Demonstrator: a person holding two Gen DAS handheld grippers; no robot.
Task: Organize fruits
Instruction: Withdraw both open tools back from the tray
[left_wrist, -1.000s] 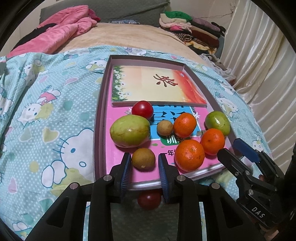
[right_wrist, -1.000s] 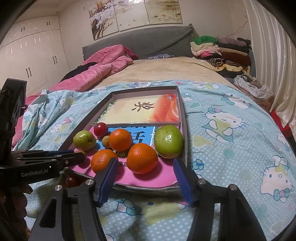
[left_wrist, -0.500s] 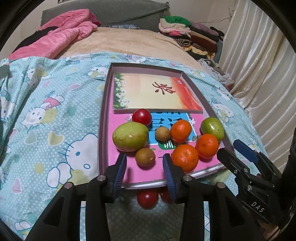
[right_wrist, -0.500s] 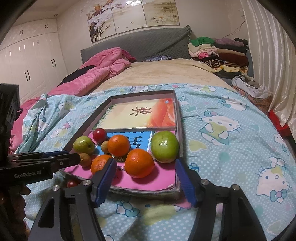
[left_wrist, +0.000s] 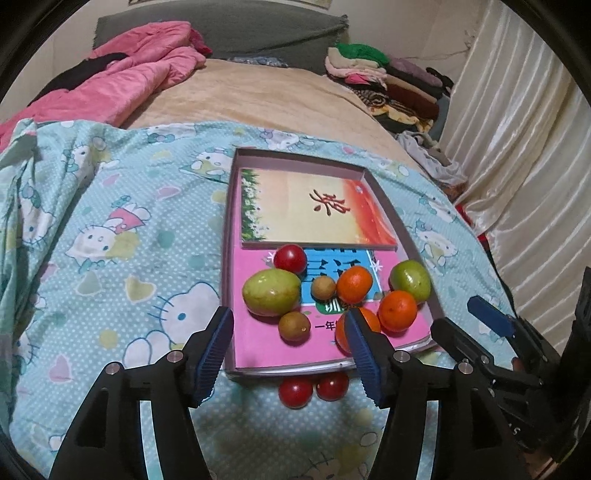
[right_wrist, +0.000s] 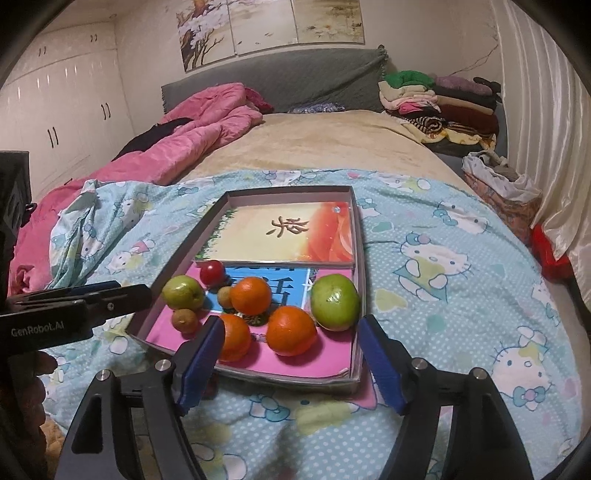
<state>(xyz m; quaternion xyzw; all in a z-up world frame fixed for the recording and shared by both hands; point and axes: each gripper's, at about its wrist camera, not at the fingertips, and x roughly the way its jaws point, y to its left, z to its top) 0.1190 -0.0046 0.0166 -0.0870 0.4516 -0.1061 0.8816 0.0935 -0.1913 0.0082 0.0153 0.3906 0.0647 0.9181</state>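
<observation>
A shallow box tray (left_wrist: 229, 258) (right_wrist: 360, 280) lies on the bed with books inside. On the pink book lie a red tomato (left_wrist: 290, 259), a large green fruit (left_wrist: 271, 297), two small brown fruits (left_wrist: 294, 326), three oranges (right_wrist: 291, 330) and a green apple (right_wrist: 334, 302). Two red tomatoes (left_wrist: 295, 392) lie on the sheet at the tray's near edge. My left gripper (left_wrist: 291, 350) is open and empty, above the tray's near edge. My right gripper (right_wrist: 291, 363) is open and empty, near the tray's near right corner.
A Hello Kitty sheet (left_wrist: 110, 258) covers the bed. A pink quilt (right_wrist: 192, 140) lies at the back left. Folded clothes (right_wrist: 439, 107) are stacked at the back right. Curtains (left_wrist: 517, 147) hang on the right.
My left gripper has opened wide and drawn back from the small brown fruit. A second tomato has come into view below the tray. My right gripper has drawn back a little.
</observation>
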